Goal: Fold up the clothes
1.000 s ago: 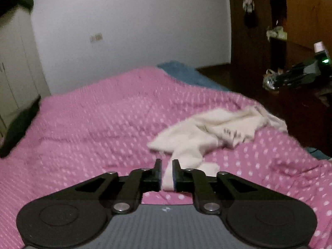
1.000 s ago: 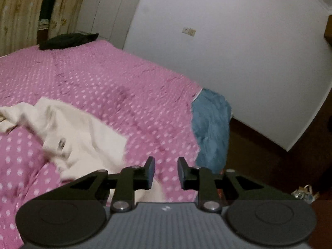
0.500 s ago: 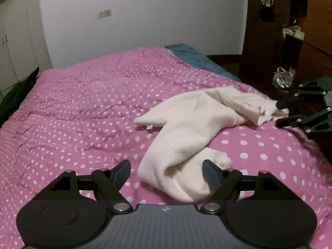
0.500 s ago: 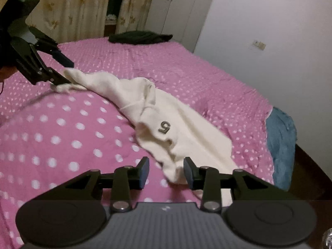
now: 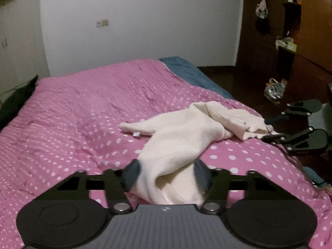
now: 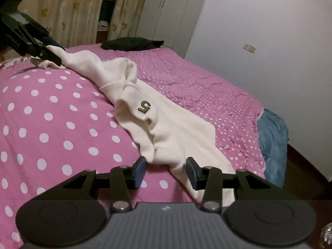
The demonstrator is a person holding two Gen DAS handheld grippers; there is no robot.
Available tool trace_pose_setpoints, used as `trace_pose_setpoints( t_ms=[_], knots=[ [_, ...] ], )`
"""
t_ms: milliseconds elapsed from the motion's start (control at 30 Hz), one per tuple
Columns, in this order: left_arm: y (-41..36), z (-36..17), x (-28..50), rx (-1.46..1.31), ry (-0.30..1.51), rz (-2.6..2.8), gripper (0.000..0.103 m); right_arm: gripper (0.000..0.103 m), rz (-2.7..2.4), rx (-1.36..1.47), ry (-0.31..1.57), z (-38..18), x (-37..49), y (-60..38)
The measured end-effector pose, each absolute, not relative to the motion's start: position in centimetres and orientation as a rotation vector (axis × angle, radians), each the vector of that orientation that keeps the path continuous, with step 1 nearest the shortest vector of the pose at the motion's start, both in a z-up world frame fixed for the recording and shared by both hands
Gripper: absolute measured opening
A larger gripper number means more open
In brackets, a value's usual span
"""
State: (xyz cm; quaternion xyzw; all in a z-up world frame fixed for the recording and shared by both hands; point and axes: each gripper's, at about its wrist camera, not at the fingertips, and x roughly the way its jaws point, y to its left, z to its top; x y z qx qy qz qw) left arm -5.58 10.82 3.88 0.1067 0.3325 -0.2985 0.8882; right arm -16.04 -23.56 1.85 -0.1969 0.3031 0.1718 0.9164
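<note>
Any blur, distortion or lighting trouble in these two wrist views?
Left wrist view: dim indoor light, right side of the room nearly black, fisheye bends the white wall; the cream knit garment is soft near the open left gripper. Right wrist view: brighter, pink polka-dot bedspread sharp, open right gripper slightly blurred.

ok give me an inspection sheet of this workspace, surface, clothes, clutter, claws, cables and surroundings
Surface: bed with pink polka-dot quilt, rumpled.
Job's things: cream garment lying stretched and twisted, unfolded; a "5" patch shows.
Clutter: dark cloth at the quilt's far end; blue blanket at the bed's edge.
Grippers: left claw open, straddling one garment end; right claw open, straddling the other end.
Cables: nothing seen.
Surroundings: white wall with socket, curtains, wardrobe doors, dark wooden furniture.
</note>
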Motion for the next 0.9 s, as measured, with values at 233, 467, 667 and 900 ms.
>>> trace_pose_setpoints(
  t_ms=[233,467,667,900],
  knots=[
    [9.6,0.5,-4.0,0.255,0.739,-0.586,0.011,0.013,0.345,-0.383,0.64,0.6,-14.0,-24.0],
    [10.7,-0.6,-2.3,0.158,0.756,-0.585,0.045,0.008,0.328,-0.335,0.584,1.6,-13.7,-25.0],
    [10.2,-1.7,-0.9,0.159,0.797,-0.593,0.072,0.008,0.313,-0.291,0.558,3.0,-13.3,-26.0],
    [8.6,-2.3,0.1,0.201,0.851,-0.627,0.018,0.008,0.295,-0.289,0.526,5.3,-10.8,-26.2]
  ],
)
